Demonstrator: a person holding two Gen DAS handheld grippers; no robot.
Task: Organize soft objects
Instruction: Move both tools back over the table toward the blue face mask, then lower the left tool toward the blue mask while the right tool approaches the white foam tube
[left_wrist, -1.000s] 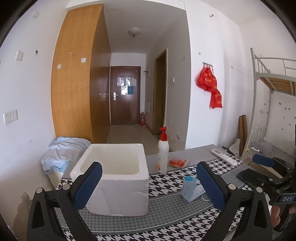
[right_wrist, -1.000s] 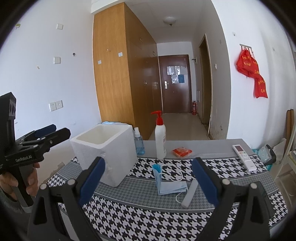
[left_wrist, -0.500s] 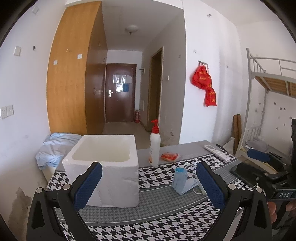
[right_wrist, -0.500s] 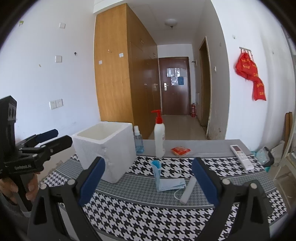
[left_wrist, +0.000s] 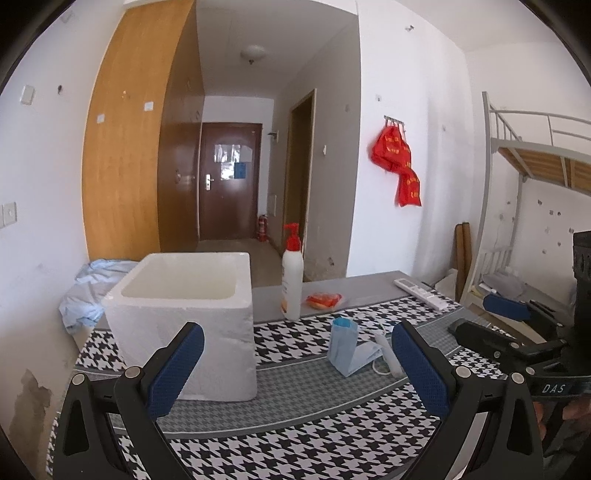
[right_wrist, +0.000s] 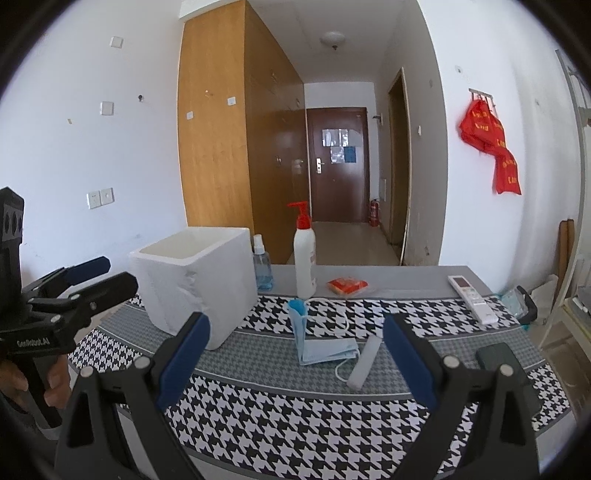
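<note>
A folded light-blue face mask (right_wrist: 325, 350) lies mid-table on the houndstooth cloth (right_wrist: 295, 413), one end standing upright. In the left wrist view the mask (left_wrist: 347, 350) sits right of an open white foam box (left_wrist: 184, 314). My right gripper (right_wrist: 296, 320) hovers open just before the mask, holding nothing. Open and empty too, my left gripper (left_wrist: 296, 328) is in front of the box and the mask. Each gripper shows in the other's view: the left gripper (right_wrist: 110, 275) at the far left, the right gripper (left_wrist: 476, 317) at the far right.
Behind the mask stand a white pump bottle (right_wrist: 304, 262), a blue spray bottle (right_wrist: 261, 269), an orange packet (right_wrist: 347, 286) and a remote (right_wrist: 472, 299). A white cylinder (right_wrist: 364, 363) lies beside the mask, a dark object (right_wrist: 498, 358) further right. Crumpled blue cloth (left_wrist: 92, 288) lies beyond the table's left end.
The left wrist view has swung left, so the box and mask sit further right in it. The right gripper has eased closer to the mask. Both stay open.
</note>
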